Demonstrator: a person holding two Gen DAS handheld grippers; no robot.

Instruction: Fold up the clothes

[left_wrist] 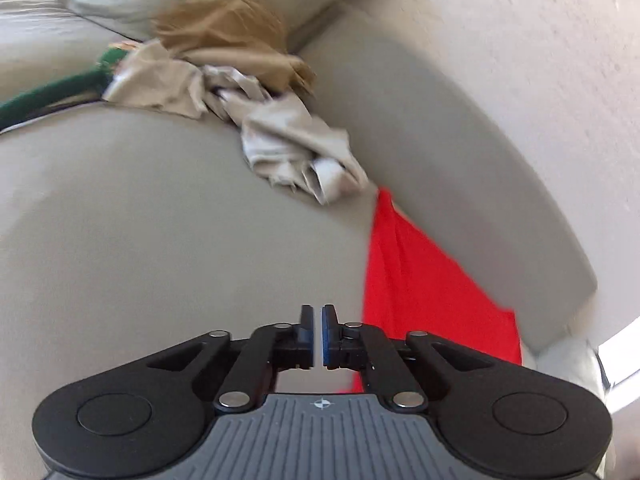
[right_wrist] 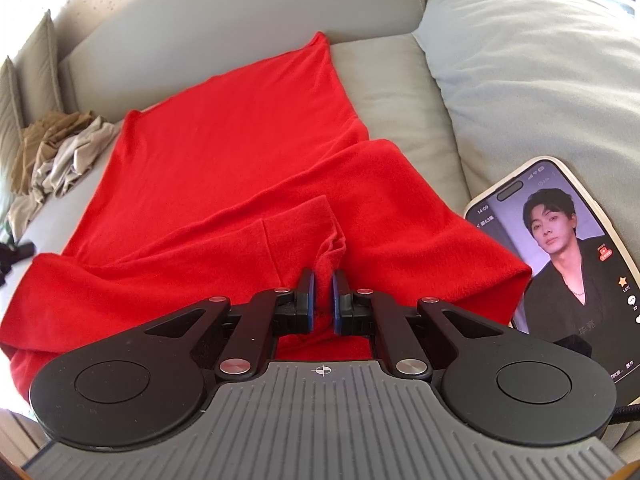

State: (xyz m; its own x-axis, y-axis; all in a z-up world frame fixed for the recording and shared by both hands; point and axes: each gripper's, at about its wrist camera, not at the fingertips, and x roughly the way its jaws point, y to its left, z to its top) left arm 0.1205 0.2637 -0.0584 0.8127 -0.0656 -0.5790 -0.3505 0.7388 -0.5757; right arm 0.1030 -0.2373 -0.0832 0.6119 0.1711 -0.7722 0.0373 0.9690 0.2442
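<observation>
A red sweater [right_wrist: 240, 152] lies spread on the grey sofa seat [right_wrist: 384, 92], with its sleeves folded across the near part. My right gripper [right_wrist: 322, 280] is shut on a bunched fold of the red sweater near the cuff [right_wrist: 304, 228]. In the left wrist view my left gripper [left_wrist: 317, 312] is shut and empty above the bare sofa seat [left_wrist: 140, 220]. The red sweater [left_wrist: 420, 280] lies just to its right, apart from the fingers.
A pile of crumpled beige and tan clothes [left_wrist: 240, 80] lies at the back of the seat, also in the right wrist view [right_wrist: 60, 148]. A green garment [left_wrist: 52, 92] lies far left. A phone [right_wrist: 568, 248] leans on a grey cushion [right_wrist: 540, 80] at right.
</observation>
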